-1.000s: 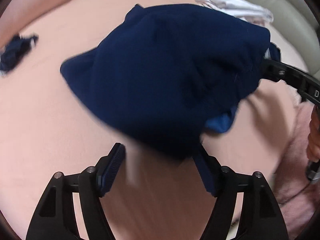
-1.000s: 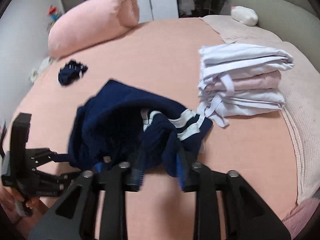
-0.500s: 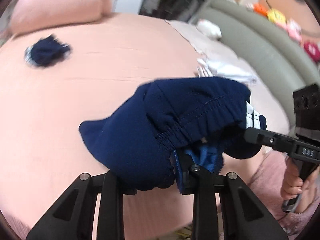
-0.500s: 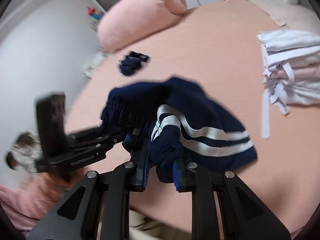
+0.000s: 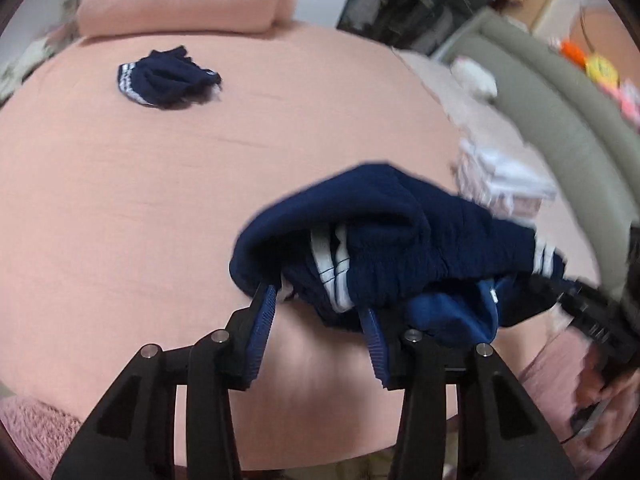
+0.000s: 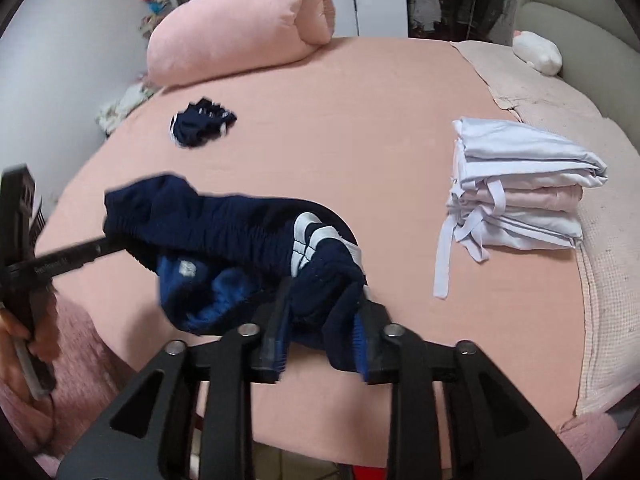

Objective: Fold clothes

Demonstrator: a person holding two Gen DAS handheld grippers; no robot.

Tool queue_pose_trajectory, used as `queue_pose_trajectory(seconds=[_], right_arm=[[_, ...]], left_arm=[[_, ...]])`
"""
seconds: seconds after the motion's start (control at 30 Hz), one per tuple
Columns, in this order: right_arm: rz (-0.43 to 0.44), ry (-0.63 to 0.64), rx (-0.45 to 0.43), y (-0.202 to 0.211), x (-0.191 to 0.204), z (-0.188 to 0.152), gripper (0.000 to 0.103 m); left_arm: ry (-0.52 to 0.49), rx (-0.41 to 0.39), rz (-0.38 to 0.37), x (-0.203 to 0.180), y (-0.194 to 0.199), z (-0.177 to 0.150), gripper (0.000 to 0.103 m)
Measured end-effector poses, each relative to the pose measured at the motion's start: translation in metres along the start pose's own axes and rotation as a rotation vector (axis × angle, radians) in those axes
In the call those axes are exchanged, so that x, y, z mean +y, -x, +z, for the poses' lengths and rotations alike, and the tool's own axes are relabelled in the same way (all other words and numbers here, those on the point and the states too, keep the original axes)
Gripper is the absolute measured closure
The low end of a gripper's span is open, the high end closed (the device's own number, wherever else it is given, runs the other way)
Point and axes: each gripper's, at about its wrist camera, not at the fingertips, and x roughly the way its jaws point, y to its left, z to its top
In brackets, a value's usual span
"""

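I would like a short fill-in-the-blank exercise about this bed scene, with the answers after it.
1. Both grippers hold up one navy garment with ____ stripes.
2. The folded pile lies to the ____ of that garment in the right wrist view.
3. A small navy item lies in front of the rolled ____ blanket.

Answers: white; right; pink

The shorts (image 6: 224,232) cover the tips of the right gripper (image 6: 320,320), so whether its opening jaws press the cloth cannot be told. The left gripper (image 5: 320,312) has its tips under the shorts' hem too. In the left view, the folded pile (image 5: 504,184) is blurred, and a hand (image 5: 612,392) is cut off by the edge.
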Motion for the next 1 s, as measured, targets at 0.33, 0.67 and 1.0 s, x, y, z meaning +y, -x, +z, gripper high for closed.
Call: queue_pose_trajectory(seconds=[0.33, 0.67, 1.0], right_arm=[[0.032, 0.009, 0.021, -0.027, -0.006, 0.022, 0.082], [-0.051, 0.037, -0.424, 0.114, -0.002, 0.136, 0.065], [-0.044, -0.195, 0.220, -0.051, -0.055, -0.041, 0.071]], left_arm=[[-0.039, -0.143, -0.048, -0.028, 0.022, 0.070, 0.096], [-0.118, -0.354, -0.010, -0.071, 0.134, 0.121, 0.095], [0.172, 0.235, -0.073, -0.002, -0.047, -0.016, 0.094]])
